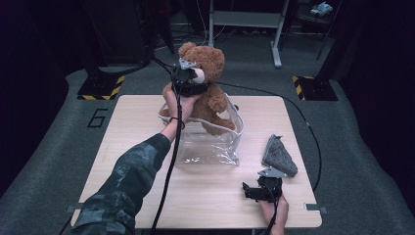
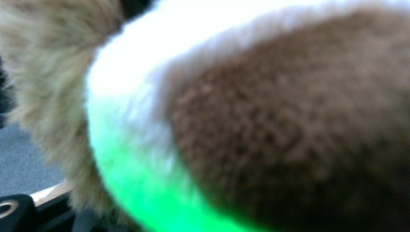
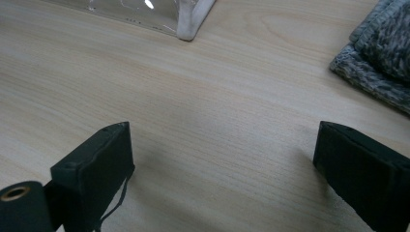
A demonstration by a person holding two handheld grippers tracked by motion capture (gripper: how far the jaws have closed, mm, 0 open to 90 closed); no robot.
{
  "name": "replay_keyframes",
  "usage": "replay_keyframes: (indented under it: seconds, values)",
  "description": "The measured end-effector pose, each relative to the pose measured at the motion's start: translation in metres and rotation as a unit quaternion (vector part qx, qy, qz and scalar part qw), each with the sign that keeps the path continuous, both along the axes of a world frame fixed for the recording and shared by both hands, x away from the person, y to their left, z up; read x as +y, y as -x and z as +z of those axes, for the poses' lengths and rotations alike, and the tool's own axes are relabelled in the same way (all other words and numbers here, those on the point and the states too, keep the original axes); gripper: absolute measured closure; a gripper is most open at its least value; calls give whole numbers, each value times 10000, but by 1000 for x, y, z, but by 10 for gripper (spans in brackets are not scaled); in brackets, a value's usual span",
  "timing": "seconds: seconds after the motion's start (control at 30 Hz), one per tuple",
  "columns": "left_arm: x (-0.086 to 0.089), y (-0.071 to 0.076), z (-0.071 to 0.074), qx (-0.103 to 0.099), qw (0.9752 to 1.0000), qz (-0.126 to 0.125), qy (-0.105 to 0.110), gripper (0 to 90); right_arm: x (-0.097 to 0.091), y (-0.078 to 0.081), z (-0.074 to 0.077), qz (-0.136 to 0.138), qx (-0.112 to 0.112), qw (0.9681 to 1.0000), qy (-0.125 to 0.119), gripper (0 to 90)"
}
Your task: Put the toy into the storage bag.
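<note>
I have the left gripper (image 1: 188,78) clamped on the bear (image 1: 208,83) at its neck, lowering it legs-first into the open clear bag (image 1: 215,144), while the right gripper (image 1: 257,188) rests open near the cloth (image 1: 280,155), idle.

Right gripper (image 3: 222,159) fingers are sitting wide apart, bare worktop (image 3: 203,96) lying between and ahead of them. Grey cloth (image 3: 377,58) is blocking ahead-right, clear bag (image 3: 159,12) corner is sitting ahead-left. Left gripper (image 1: 188,73) fingers are getting no room: teddy bear (image 2: 290,121) is crowding right against them.
</note>
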State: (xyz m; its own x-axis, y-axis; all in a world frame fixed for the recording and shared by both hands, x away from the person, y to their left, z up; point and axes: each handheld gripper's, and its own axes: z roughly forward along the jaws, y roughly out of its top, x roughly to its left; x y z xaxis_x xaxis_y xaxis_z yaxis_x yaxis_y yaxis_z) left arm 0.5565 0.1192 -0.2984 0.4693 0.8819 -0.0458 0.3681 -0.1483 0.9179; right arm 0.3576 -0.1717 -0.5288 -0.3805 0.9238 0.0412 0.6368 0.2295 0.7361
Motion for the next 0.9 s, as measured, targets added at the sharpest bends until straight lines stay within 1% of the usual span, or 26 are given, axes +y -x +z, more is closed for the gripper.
replay_keyframes:
  seconds: [0.07, 0.1, 0.23, 0.27, 0.3, 0.33, 0.37, 0.43, 0.47, 0.5, 0.57, 0.63, 0.7, 0.73, 0.77, 0.83, 0.87, 0.9]
  values:
    - [-2, 1, -3, 69, 10000, -30, -64, 387, 0, 0, 0, -2, 1, 10000, -2, 61]
    - [-2, 1, -4, 140, 9998, -70, -130, 378, 0, 0, 0, 14, -17, 10000, 10, 61]
    - [-7, 3, -8, 251, 9996, -12, -131, 364, 0, 0, 0, 9, -15, 10000, 7, 61]
    - [-7, 4, -9, 296, 9995, -1, -136, 358, 0, 0, 0, 12, -18, 10000, 10, 61]
    - [-7, 4, -10, 381, 9992, -9, -146, 350, 0, 0, 0, 10, -17, 10000, 7, 61]
    - [-8, 5, -12, 374, 9992, 7, -131, 350, 0, 0, 0, 13, -28, 10000, 0, 61]
    - [-8, 6, -13, 448, 9988, -22, -209, 346, 0, 0, 0, 11, -31, 10000, -2, 62]
    - [-8, 8, -16, 509, 9984, -34, -234, 333, 0, 0, 0, 11, -30, 10000, -1, 62]
    - [-9, 9, -19, 514, 9984, -4, -223, 325, 0, 0, 0, 11, -30, 10000, -2, 62]
    - [-9, 11, -21, 556, 9984, 30, -134, 317, 0, 0, 0, 9, -29, 10000, -1, 62]
    - [-8, 13, -25, 609, 9980, 5, -189, 305, 0, 0, 0, 3, -26, 10000, -1, 62]
    - [-6, 16, -26, 648, 9973, -84, -328, 292, 0, 0, 0, 2, -23, 10000, 2, 62]
    - [-5, 18, -27, 705, 9969, -114, -320, 277, 1, 0, 0, -14, -11, 10000, -3, 63]
    - [-4, 18, -27, 701, 9968, -119, -351, 270, 1, 0, 0, -15, -10, 10000, 1, 63]
    - [-2, 21, -29, 721, 9966, -175, -368, 261, 1, 0, 0, -15, -9, 10000, -1, 64]
    - [0, 23, -30, 764, 9957, -226, -473, 228, 1, 0, 0, -20, -9, 10000, 2, 64]
    - [2, 24, -30, 804, 9949, -287, -545, 220, 1, 0, 0, -22, -9, 10000, 2, 64]
    - [3, 26, -31, 892, 9935, -328, -621, 215, 1, 0, 0, -21, -8, 10000, 5, 65]
